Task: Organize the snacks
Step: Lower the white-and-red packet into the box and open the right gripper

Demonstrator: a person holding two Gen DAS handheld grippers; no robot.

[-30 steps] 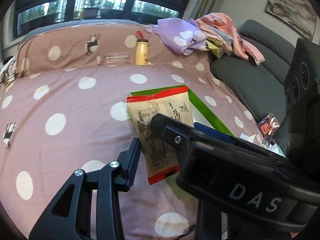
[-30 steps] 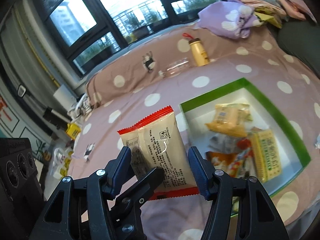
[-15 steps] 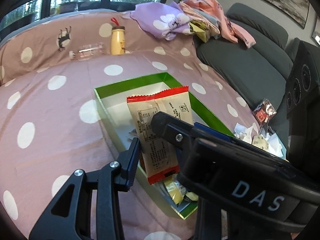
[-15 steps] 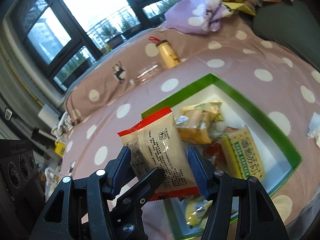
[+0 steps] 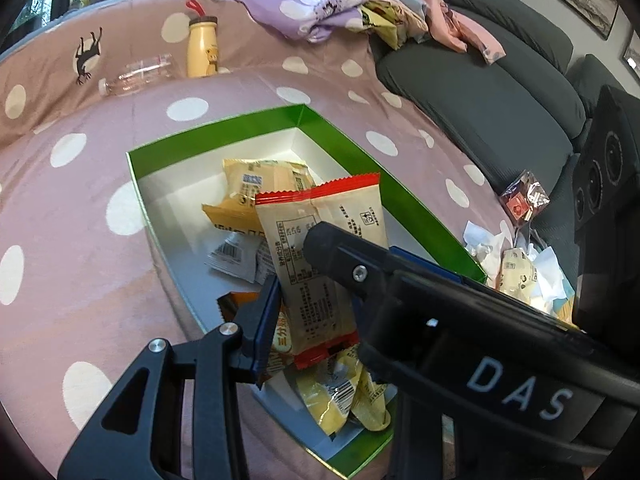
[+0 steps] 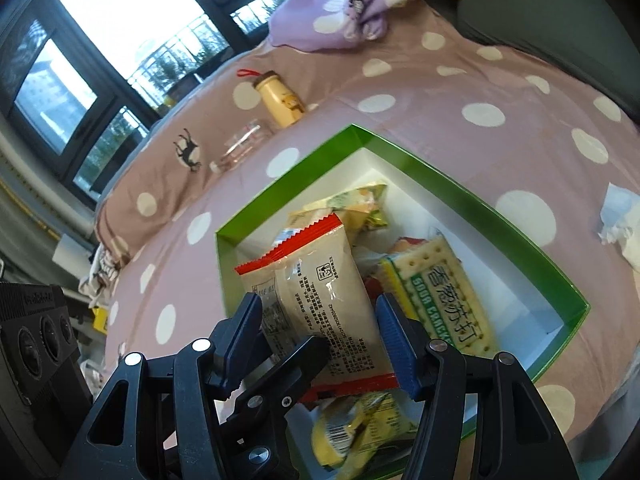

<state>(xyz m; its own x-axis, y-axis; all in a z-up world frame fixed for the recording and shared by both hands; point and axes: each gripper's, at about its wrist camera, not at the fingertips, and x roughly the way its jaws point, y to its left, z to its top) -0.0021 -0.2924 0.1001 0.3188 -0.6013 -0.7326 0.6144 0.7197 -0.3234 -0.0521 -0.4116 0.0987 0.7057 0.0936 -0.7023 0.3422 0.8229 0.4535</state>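
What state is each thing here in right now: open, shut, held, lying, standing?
Packet: sealed, held over the box.
Left gripper: shut on the packet's lower end.
Right gripper: shut on the packet's side edges.
Box: open, partly filled with snacks.
Cracker pack: sealed, lying in the box.
Yellow bottle: capped, upright.
Clear bottle: on its side, looks empty.
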